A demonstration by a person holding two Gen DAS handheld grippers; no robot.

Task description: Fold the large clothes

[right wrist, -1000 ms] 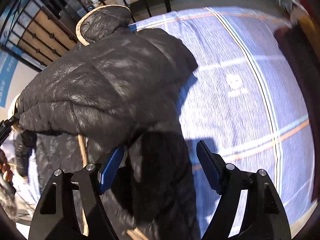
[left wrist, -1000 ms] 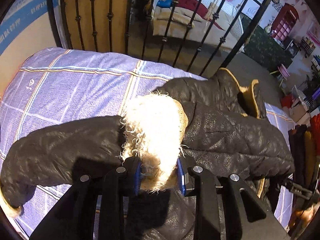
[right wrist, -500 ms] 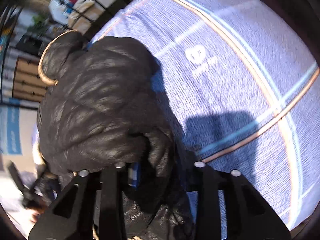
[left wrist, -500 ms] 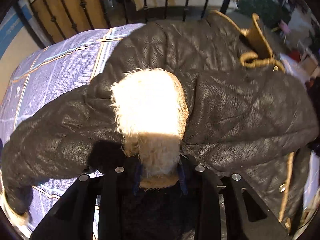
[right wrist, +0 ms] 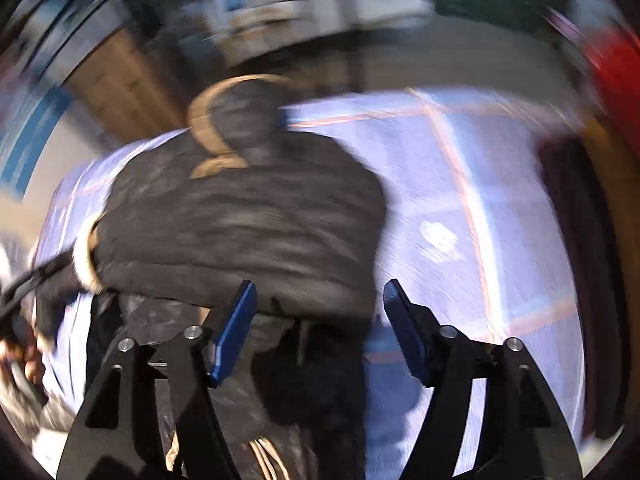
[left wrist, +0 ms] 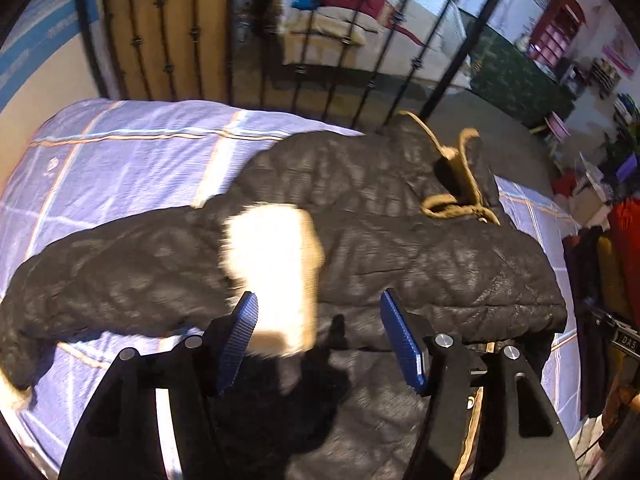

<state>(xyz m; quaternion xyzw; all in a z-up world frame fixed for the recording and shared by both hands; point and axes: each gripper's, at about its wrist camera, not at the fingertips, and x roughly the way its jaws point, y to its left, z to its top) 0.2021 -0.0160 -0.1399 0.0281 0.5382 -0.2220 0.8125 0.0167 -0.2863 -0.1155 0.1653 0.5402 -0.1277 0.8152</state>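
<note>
A black quilted coat (left wrist: 400, 248) lies on the purple plaid bedsheet (left wrist: 120, 168), both sleeves folded in over its body. Its white fur cuff (left wrist: 272, 264) rests on the coat, just ahead of my left gripper (left wrist: 320, 340). The left jaws are opening; the cuff's near end sits by the left pad, with nothing pressed between the pads. The tan-trimmed hood (left wrist: 452, 188) points at the bed rail. In the blurred right wrist view, my right gripper (right wrist: 320, 332) hangs above the coat's (right wrist: 248, 232) near fold, jaws opening, nothing between the pads.
A black iron bed rail (left wrist: 304, 60) closes the far edge of the bed, with a wooden panel (left wrist: 172, 40) beyond it. Hanging clothes (left wrist: 616, 264) crowd the right side. Bare sheet (right wrist: 460, 220) lies to the right of the coat.
My left gripper has let go of the fur cuff and drawn back from it. My right gripper closed on the coat's fold, then released it and rose, and its view swung toward the rail.
</note>
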